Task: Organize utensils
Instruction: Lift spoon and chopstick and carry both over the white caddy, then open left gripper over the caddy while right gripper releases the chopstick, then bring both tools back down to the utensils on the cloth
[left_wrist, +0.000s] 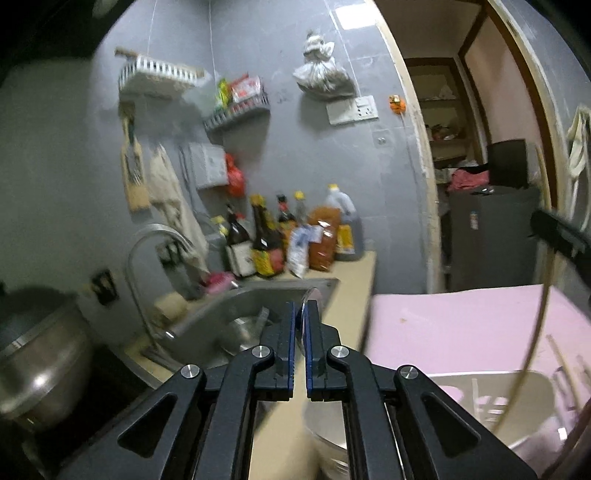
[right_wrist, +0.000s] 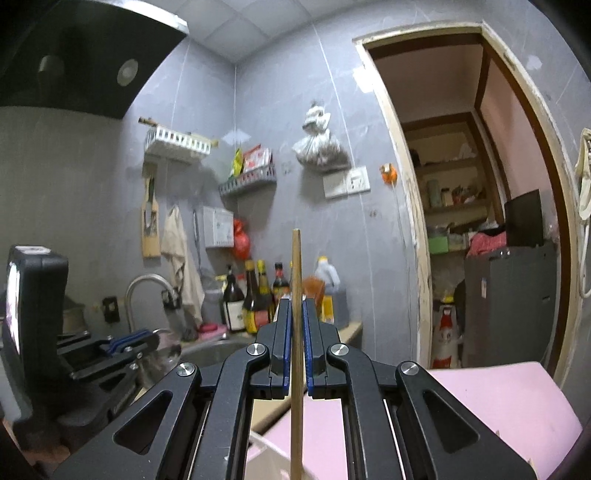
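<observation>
My left gripper (left_wrist: 301, 308) is shut on the thin rim of a round steel plate or lid (left_wrist: 312, 297), held upright over the counter beside the sink; the piece continues below the fingers (left_wrist: 325, 424). My right gripper (right_wrist: 296, 306) is shut on a wooden chopstick (right_wrist: 296, 266) that stands vertically between the pads, its tip above the fingers and its lower end running out of the frame's bottom. In the left wrist view the right gripper (left_wrist: 561, 236) shows at the right edge with the chopstick (left_wrist: 543, 325) hanging down. In the right wrist view the left gripper (right_wrist: 125, 345) shows at lower left.
A steel sink (left_wrist: 255, 295) with a bowl inside (left_wrist: 240, 332) and a curved tap (left_wrist: 155, 236) lie ahead-left. Sauce bottles (left_wrist: 266, 240) line the back of the beige counter (left_wrist: 351, 288). A pink surface (left_wrist: 461, 325) and a white utensil basket (left_wrist: 491, 398) lie right. A pot (left_wrist: 40, 354) stands left.
</observation>
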